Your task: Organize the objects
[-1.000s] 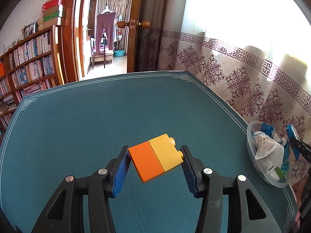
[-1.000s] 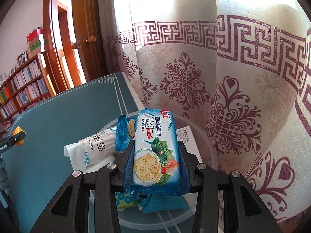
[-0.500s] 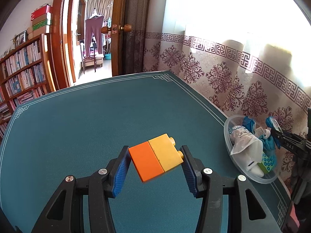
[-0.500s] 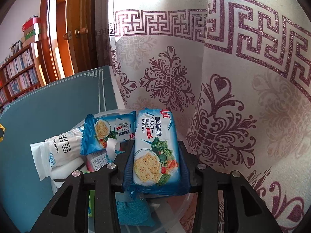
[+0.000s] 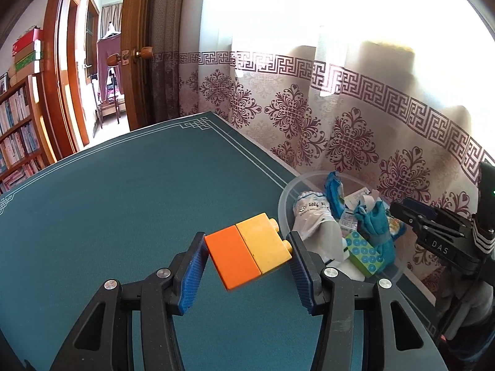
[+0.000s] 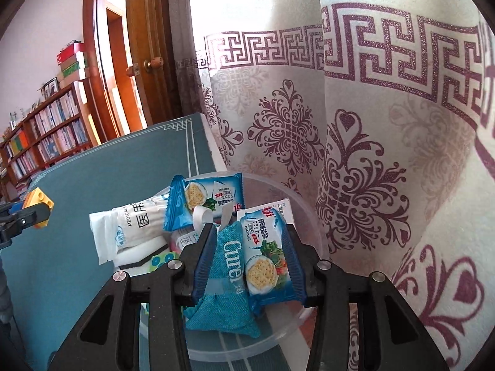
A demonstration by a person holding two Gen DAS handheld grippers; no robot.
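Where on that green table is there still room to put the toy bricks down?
The teal tabletop is bare from the white-lined far edge near the door to the left gripper holding the orange and yellow bricks. It is crowded only in the clear bowl by the curtain, full of packets.

The toy block pair is sitting between the left gripper's fingers, the clear bowl to its right. The cracker packet is lying in that bowl between the right gripper's opening jaws, a fabric pouch just left of it.

Orange-and-yellow block, teal table (white border lines), cream curtain with maroon motifs.
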